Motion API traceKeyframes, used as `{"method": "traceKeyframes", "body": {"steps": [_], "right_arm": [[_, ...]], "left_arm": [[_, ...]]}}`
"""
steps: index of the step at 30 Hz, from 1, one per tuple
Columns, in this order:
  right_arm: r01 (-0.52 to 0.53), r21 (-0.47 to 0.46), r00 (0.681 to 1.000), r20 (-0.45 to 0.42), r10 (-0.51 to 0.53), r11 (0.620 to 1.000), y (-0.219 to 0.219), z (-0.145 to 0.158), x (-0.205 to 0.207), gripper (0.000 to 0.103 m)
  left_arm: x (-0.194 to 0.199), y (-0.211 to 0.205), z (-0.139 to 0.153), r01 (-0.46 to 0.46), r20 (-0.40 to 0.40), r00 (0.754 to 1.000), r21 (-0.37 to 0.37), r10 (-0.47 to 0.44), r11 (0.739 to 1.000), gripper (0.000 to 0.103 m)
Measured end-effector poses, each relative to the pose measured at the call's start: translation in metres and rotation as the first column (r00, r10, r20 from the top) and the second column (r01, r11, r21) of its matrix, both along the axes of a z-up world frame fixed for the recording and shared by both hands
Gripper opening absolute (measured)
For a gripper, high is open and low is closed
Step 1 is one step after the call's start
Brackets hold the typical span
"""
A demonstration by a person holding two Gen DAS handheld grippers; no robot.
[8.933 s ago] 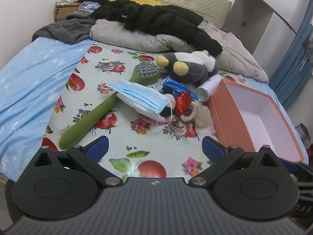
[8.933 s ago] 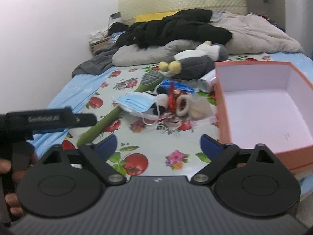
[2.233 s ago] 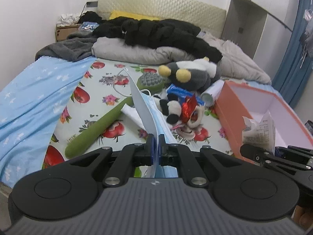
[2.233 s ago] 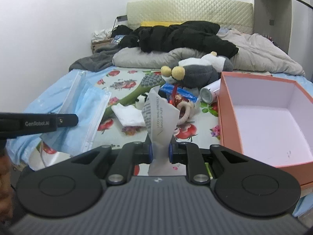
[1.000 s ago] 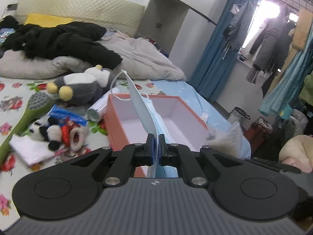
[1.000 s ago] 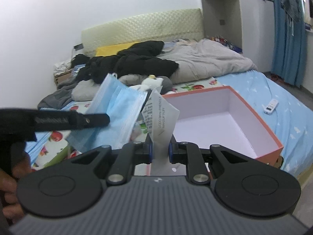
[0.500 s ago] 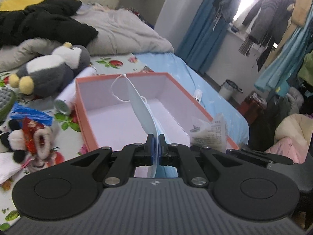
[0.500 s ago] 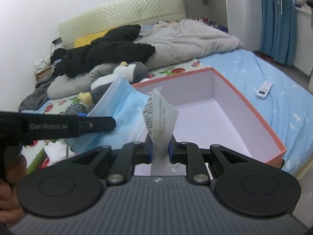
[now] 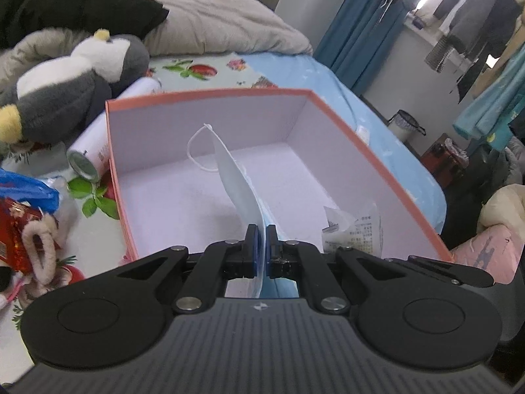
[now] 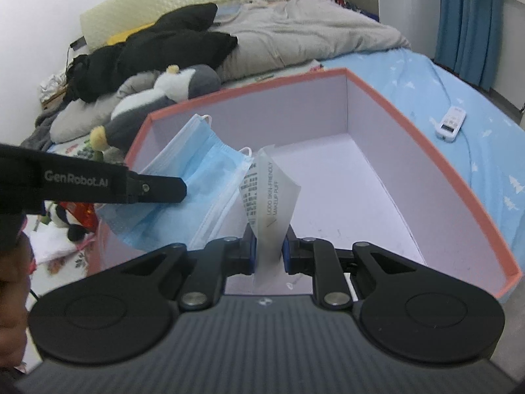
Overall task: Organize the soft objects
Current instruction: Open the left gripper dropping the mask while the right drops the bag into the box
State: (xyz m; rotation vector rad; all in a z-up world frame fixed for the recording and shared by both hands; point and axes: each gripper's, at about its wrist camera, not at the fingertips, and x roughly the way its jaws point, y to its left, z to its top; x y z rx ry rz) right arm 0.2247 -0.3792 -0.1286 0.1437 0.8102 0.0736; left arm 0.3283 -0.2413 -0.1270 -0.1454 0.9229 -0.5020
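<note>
Soft things are what this is about, and two of them hang over the orange box [image 9: 210, 93] right now. The left gripper [image 9: 261, 246] has its fingers closed tight on a blue face mask [image 10: 197, 177], which stands up edge-on between them in the left wrist view, its ear loop curling above the box's pale floor. The right gripper [image 10: 268, 249] has its fingers clamped on a clear packet [image 10: 270, 197] printed as a makeup puff — the packet sticks up from the grip, just beside the mask. Both hover above the near end of the box, neither item touching its floor as far as I can tell.

As for progress, I'd say the job is barely begun. The box looks bare inside — nothing set down in it yet. Letting go of these two would make the first deposits.

Plenty is left on the bed [image 9: 210, 65]. A grey and white plush penguin [image 9: 65, 78] lies beside the far corner of the box, with a white tube [image 9: 95, 151] wedged between it and the box wall. Further left sit a blue wrapper [image 9: 26, 190], a red foil packet [image 9: 13, 226] and a beige fuzzy loop [image 9: 39, 246]. The right wrist view adds a small panda toy [image 10: 65, 220] and a white cloth [image 10: 49, 246] under the left gripper's arm. A white remote [image 10: 451, 121] lies on the blue sheet past the box; I doubt it belongs to the sorting.
</note>
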Motion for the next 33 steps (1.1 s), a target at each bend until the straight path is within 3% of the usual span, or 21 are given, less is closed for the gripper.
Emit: {"method": "traceKeyframes", "body": {"steps": [5, 9, 19, 33], "right_arm": [[-0.001, 0.014, 1.000, -0.017, 0.001, 1.000, -0.005, -0.012, 0.004, 0.022], [0.003, 0.004, 1.000, -0.022, -0.003, 1.000, -0.006, -0.012, 0.003, 0.045], [0.011, 0.008, 0.998, 0.062, -0.011, 1.000, -0.002, 0.018, -0.024, 0.046], [-0.034, 0.010, 0.987, 0.157, 0.032, 0.999, 0.026, 0.078, -0.092, 0.046]], "left_arm": [[0.006, -0.004, -0.017, 0.002, -0.007, 1.000, 0.000, -0.002, 1.000, 0.006], [0.007, -0.002, -0.020, -0.007, -0.014, 1.000, -0.016, 0.007, 1.000, 0.007], [-0.025, 0.009, 0.007, -0.012, 0.047, 0.999, -0.012, 0.012, 1.000, 0.007], [-0.122, 0.044, 0.074, -0.031, 0.147, 0.989, -0.017, 0.034, 0.999, 0.007]]}}
